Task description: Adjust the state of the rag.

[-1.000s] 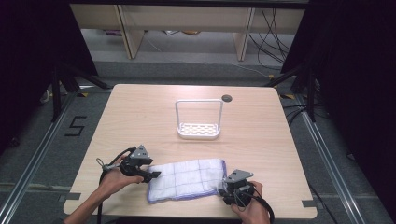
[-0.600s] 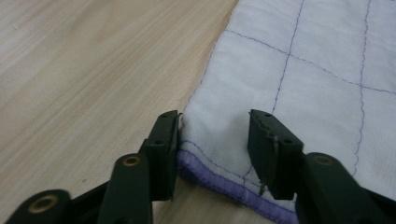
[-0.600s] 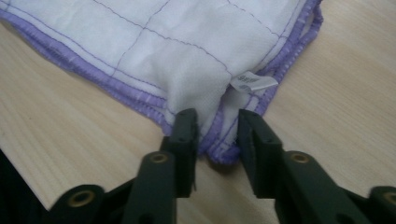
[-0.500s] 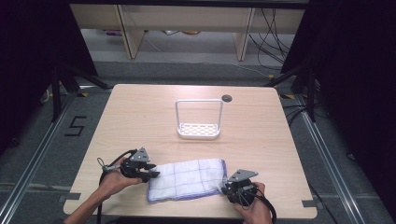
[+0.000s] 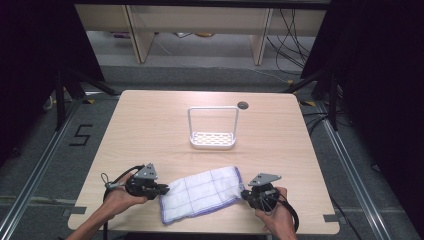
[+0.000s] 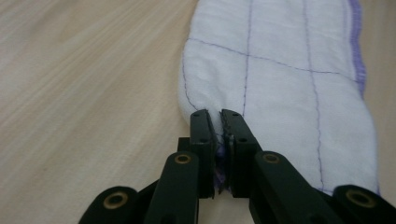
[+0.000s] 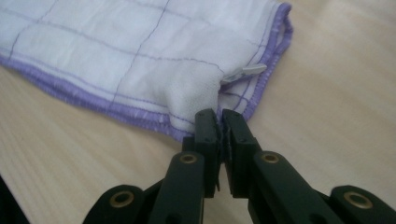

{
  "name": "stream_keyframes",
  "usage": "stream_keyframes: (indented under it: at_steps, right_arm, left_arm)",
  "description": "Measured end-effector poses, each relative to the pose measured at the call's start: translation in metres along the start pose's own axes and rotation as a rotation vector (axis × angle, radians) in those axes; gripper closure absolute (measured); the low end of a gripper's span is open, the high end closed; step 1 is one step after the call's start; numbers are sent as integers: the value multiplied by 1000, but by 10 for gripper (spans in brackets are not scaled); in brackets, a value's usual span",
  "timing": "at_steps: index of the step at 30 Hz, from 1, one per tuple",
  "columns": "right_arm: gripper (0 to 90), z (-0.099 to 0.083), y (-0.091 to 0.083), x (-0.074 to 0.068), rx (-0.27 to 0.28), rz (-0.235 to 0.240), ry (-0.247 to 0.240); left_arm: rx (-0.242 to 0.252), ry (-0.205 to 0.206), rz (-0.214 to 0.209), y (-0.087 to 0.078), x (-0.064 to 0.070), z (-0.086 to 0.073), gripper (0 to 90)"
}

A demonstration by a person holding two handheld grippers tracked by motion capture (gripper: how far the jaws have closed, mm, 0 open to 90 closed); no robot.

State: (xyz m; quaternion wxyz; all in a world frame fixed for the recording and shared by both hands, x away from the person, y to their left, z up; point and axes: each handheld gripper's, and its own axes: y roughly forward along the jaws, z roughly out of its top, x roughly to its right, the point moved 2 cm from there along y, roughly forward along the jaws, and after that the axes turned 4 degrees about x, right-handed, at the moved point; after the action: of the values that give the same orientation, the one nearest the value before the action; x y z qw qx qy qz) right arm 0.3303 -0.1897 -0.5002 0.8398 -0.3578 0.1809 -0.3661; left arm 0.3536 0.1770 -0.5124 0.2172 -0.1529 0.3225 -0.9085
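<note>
A white cloth point(image 5: 200, 192) with thin purple grid lines and a purple hem lies folded near the table's front edge. My left gripper point(image 5: 164, 190) is shut on the cloth's left end; its jaws pinch the fabric edge point(image 6: 215, 122). At the opposite end, my right gripper point(image 5: 245, 194) is shut on the cloth's right corner, where the hem point(image 7: 154, 122) bunches between the jaws and a small white label point(image 7: 245, 71) sticks out. The cloth point(image 6: 280, 84) rests flat on the wood between both hands.
A white wire rack point(image 5: 212, 127) with a perforated base stands at the table's middle. A round cable hole point(image 5: 243, 105) sits behind it. The table's front edge point(image 5: 200, 231) runs close under both hands. Shelving legs and cables lie on the floor beyond.
The cloth has turned slightly: its left end has come toward the front edge with the left gripper, and the right end now sits a little higher. Both grippers stay closed on it.
</note>
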Motion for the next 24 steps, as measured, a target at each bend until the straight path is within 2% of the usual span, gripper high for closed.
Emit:
stream_keyframes:
  at_steps: [1,2,4,5,6,7,8,9,10,11,12,14,16,19,20,22,24]
  right_arm:
    - [858,3,0,1,5,-6,3]
    - [858,8,1,4,12,-10,-5]
    - [858,17,3,9,5,0,-8]
    - [858,23,4,13,-2,-1,-35]
    - [858,28,4,14,-19,-1,-16]
    - [857,35,7,17,-15,-1,-31]
    - [857,41,11,22,3,9,-79]
    - [857,47,13,24,-13,12,-69]
    - [857,53,18,27,-16,5,-81]
    - [857,58,21,29,-19,5,-84]
    - [857,65,28,31,-11,-4,-96]
    - [857,74,36,32,-30,-1,-103]
    - [857,82,46,32,-37,-3,-125]
    - [857,90,59,30,-29,-2,-139]
    - [856,92,61,31,-34,3,-151]
    - [856,94,68,31,-17,2,-133]
    - [855,95,72,33,-32,10,-127]
  left_arm:
    - [13,3,-13,-3,4,-1,832]
    - [31,-13,-25,-5,9,-2,832]
    - [52,-34,-50,-8,19,-4,832]
    - [65,-37,-70,-10,24,-5,831]
    - [72,-49,-86,-10,30,-7,831]
    - [77,-52,-97,-10,35,-8,830]
    - [71,-37,-111,-9,40,-9,829]
    - [67,-41,-118,-7,46,-10,829]
    - [62,-25,-124,-5,50,-11,828]
    - [64,-43,-143,-3,56,-11,828]
    - [55,-19,-144,-2,57,-11,828]
    - [43,1,-153,3,66,-10,827]
    - [38,10,-160,5,68,-10,825]
    - [44,-2,-165,9,73,-8,825]
    - [44,9,-171,10,74,-8,825]
    - [36,14,-168,12,76,-7,825]
    - [38,18,-179,14,78,-7,824]
